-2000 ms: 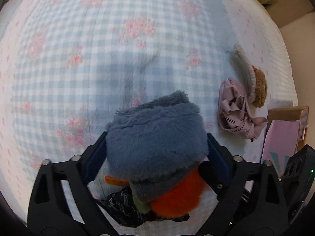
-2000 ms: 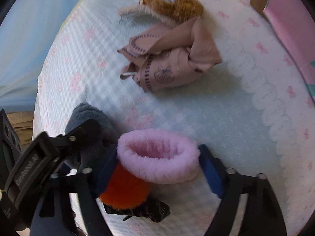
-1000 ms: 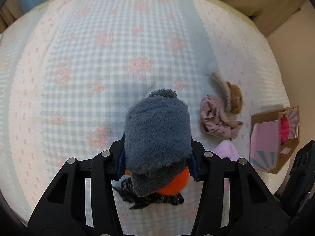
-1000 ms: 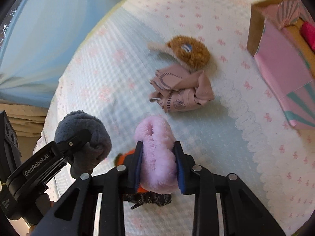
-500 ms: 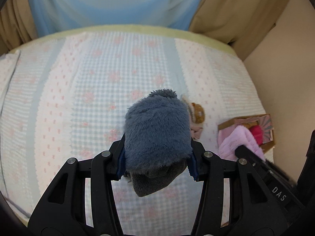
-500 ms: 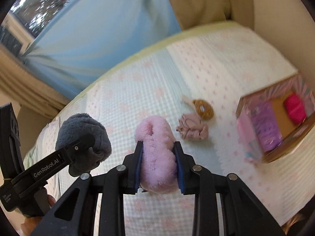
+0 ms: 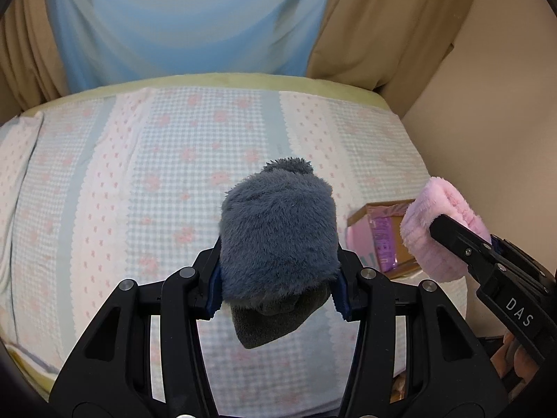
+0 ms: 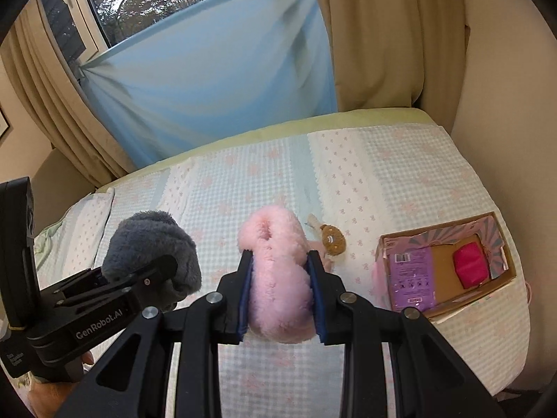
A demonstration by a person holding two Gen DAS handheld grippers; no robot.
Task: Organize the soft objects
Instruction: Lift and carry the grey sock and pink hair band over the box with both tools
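My left gripper (image 7: 278, 278) is shut on a fluffy grey-blue slipper (image 7: 278, 230) and holds it high above the bed; it also shows in the right wrist view (image 8: 153, 254). My right gripper (image 8: 280, 296) is shut on a fluffy pink slipper (image 8: 278, 278), also held high; the pink slipper shows at the right of the left wrist view (image 7: 442, 230). An open cardboard box (image 8: 449, 299) with a pink lining lies on the bed's right side, holding a red soft item (image 8: 470, 266).
The bed (image 7: 139, 174) has a blue-and-pink checked cover. A brown plush toy (image 8: 334, 238) lies on it beyond the pink slipper. Blue and beige curtains (image 8: 216, 80) hang behind the bed. A cream wall (image 7: 487, 122) bounds the right side.
Both grippers closed on their slippers and lifted them well up from the bed. The orange, black and pink cloth items below have dropped out of view; the box is now visible.
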